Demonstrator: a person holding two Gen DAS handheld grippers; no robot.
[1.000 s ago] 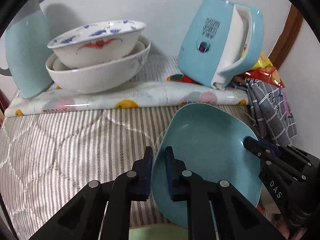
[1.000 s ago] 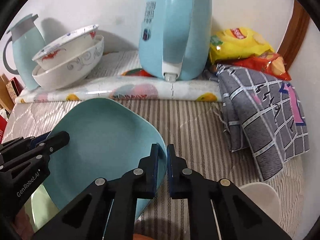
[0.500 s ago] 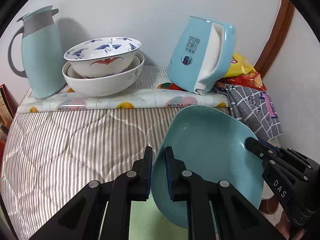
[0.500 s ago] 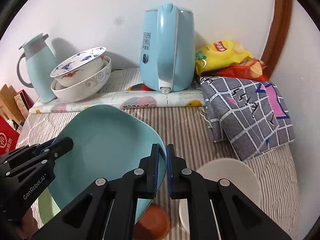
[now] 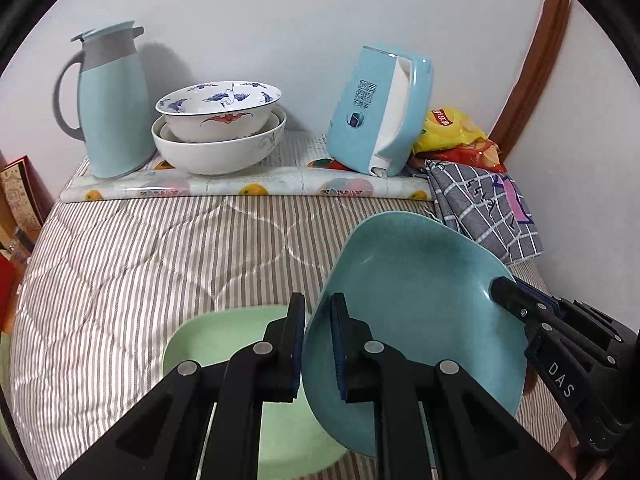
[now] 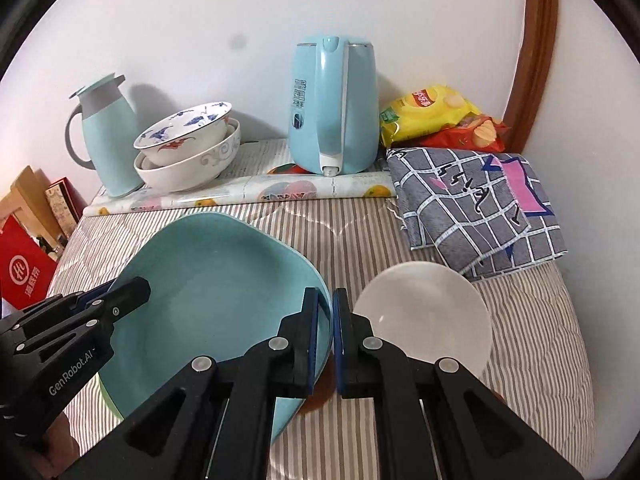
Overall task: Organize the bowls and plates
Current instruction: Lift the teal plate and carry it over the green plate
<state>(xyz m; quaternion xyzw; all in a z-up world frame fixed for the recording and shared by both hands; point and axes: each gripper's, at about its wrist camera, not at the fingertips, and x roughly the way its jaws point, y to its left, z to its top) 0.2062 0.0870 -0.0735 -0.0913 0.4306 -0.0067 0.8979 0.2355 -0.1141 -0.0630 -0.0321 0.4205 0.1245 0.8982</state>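
Teal plate (image 5: 416, 292) is hanging tilted above the striped bedding (image 5: 140, 264), gripped on two opposite rim edges. The left gripper (image 5: 318, 344) is clenching its jaws on the near-left rim; the right gripper (image 6: 326, 340) is clenching its jaws on the opposite rim. "DAS" is showing on the right gripper's body in the left wrist view, and "GenRobot.AI" on the left gripper's body in the right wrist view. A pale green plate (image 5: 224, 344) is lying on the bedding below, and a white bowl (image 6: 424, 316) is sitting just beside the right jaws. Two stacked bowls (image 5: 220, 132) are standing at the wall between a teal jug (image 5: 112, 108) and a blue kettle (image 6: 332, 108) bearing Chinese print I cannot read.
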